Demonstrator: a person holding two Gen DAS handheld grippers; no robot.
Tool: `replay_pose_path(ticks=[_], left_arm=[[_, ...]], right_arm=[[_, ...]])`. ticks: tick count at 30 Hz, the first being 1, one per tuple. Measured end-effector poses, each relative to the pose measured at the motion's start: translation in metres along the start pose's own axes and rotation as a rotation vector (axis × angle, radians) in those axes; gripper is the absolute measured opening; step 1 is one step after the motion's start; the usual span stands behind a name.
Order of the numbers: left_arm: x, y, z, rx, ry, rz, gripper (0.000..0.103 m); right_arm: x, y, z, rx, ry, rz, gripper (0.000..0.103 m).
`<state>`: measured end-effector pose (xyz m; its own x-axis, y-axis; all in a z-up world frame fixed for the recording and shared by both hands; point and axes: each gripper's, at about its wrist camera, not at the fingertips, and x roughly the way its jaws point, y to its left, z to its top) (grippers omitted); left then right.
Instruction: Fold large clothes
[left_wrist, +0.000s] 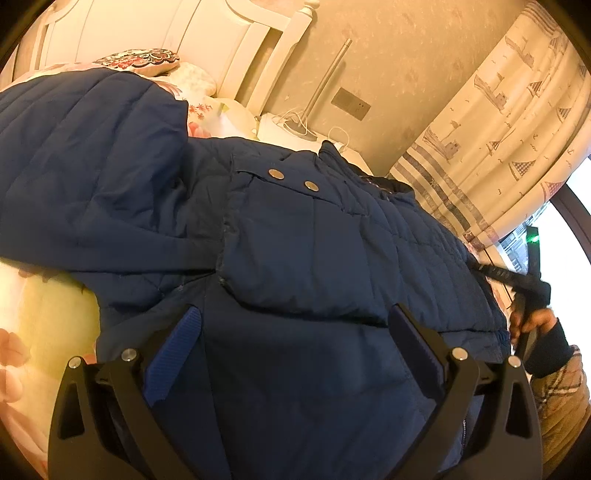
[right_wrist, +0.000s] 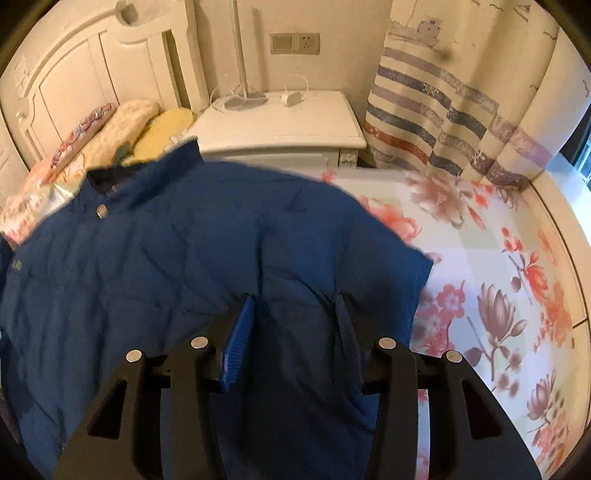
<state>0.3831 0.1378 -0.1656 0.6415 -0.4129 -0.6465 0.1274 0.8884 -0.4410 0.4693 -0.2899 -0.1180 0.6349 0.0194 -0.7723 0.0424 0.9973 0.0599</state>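
A large navy quilted jacket (left_wrist: 147, 166) lies spread on a floral bed, its two snap buttons (left_wrist: 291, 179) near the collar. My left gripper (left_wrist: 295, 325) stands wide open low over the jacket's lower part, and its blue pads (left_wrist: 184, 332) press on nothing. In the right wrist view, the jacket (right_wrist: 147, 258) bunches up between the narrowed fingers of my right gripper (right_wrist: 293, 314), which is shut on a fold of it. From the left wrist view, the right gripper (left_wrist: 532, 295) and the hand (left_wrist: 535, 321) holding it show at the jacket's right edge, with a strip of fabric pulled taut.
The floral bedsheet (right_wrist: 498, 258) lies bare to the right of the jacket. Pillows (right_wrist: 140, 125) lean against the white headboard (right_wrist: 92, 74). A white nightstand (right_wrist: 280, 125) with a lamp base and cables stands beyond, beside a striped curtain (right_wrist: 443, 110).
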Motion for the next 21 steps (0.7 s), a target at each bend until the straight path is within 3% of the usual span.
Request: replay_pose_path(ticks=[3,4,6,9,11,14,16,19,21], left_arm=[[0.0,0.0,0.0,0.002,0.002,0.003,0.101],[0.0,-0.001,0.0,0.002,0.002,0.002,0.101],[0.0,0.0,0.0,-0.002,0.001,-0.002,0.101],[-0.001,0.001,0.0,-0.005,-0.001,-0.006,0.101],[0.0,0.001,0.0,-0.007,-0.001,-0.008,0.101],[0.0,0.002,0.0,-0.008,-0.001,-0.011,0.101],[0.0,0.003,0.0,-0.011,-0.002,-0.015,0.101],[-0.002,0.005,0.0,-0.019,-0.008,-0.028,0.101],[-0.008,0.008,-0.001,-0.037,-0.027,-0.039,0.1]], right_arm=[[-0.002,-0.005,0.011,0.036,-0.076,-0.038,0.051],[0.005,-0.007,0.012,0.041,-0.06,-0.039,0.055],[0.037,-0.01,0.009,0.047,0.075,-0.036,0.055],[0.029,-0.002,0.006,0.021,0.073,-0.059,0.056],[-0.003,0.006,0.001,0.026,-0.026,-0.083,0.056],[-0.048,0.037,-0.021,-0.076,-0.143,0.021,0.067],[-0.057,0.06,-0.042,-0.18,-0.116,0.082,0.08],[-0.042,0.089,-0.074,-0.329,-0.022,0.093,0.082],[-0.029,0.095,-0.091,-0.371,0.02,0.057,0.083]])
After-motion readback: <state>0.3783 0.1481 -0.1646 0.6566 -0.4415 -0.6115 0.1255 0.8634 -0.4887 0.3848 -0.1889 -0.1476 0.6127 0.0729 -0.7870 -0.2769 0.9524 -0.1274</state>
